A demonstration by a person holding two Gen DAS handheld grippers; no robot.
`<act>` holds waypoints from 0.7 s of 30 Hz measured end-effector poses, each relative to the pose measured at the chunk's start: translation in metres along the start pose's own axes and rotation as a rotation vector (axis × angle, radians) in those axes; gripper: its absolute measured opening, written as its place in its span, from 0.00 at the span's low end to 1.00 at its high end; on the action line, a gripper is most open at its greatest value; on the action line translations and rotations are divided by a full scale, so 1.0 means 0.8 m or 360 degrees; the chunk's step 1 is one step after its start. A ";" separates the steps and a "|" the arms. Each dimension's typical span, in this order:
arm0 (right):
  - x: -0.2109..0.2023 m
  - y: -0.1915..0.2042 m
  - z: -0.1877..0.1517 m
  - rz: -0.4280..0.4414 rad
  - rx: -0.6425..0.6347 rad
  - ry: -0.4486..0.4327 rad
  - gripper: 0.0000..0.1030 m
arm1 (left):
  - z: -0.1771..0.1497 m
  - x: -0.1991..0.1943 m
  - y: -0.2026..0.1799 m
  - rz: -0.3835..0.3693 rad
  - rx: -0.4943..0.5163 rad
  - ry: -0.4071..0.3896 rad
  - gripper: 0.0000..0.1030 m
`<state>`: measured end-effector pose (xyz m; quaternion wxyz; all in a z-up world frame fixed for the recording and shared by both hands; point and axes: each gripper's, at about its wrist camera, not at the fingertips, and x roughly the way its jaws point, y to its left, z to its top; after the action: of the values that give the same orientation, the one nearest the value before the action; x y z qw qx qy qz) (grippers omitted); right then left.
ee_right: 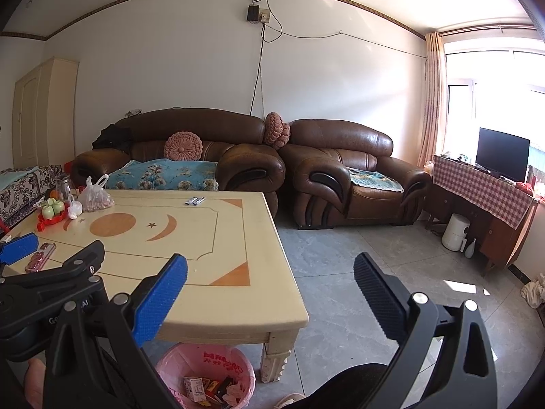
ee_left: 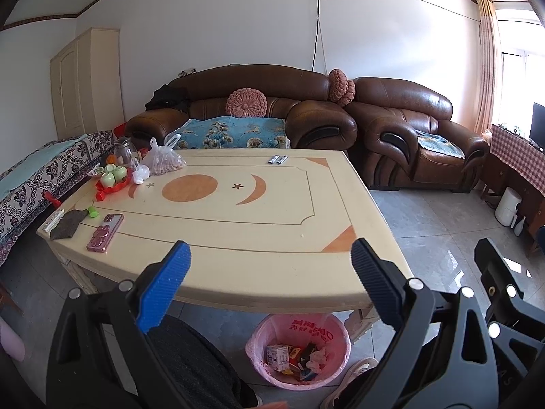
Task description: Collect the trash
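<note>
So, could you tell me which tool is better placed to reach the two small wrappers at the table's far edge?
Probably the left tool: it hangs open over the table, the wrappers straight ahead. The right tool hangs open off the corner.

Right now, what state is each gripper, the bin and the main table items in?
Left gripper: open, empty, above the table's near edge.
Right gripper: open, empty.
Trash bin: upright under the table, pink-lined, holding cartons and wrappers.
Plastic bag: on the table, tied shut.
Pink phone: lying flat.
Cabinet: doors closed.
</note>
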<state>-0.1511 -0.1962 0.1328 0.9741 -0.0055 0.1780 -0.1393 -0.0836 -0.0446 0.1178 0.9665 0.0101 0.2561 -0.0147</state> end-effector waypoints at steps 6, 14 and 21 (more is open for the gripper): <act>0.001 -0.001 0.001 0.0008 -0.0002 -0.0002 0.93 | -0.002 -0.001 0.000 0.0016 -0.0001 -0.0010 0.90; 0.003 -0.003 0.002 0.0025 -0.0004 -0.0004 0.93 | -0.003 -0.003 -0.001 0.0021 -0.0008 -0.0011 0.90; 0.003 -0.003 0.003 0.0030 -0.0007 -0.0007 0.93 | -0.002 -0.003 0.001 0.0026 -0.0018 -0.0011 0.90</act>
<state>-0.1485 -0.1996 0.1345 0.9757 -0.0063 0.1762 -0.1298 -0.0864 -0.0435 0.1174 0.9675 0.0066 0.2528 -0.0053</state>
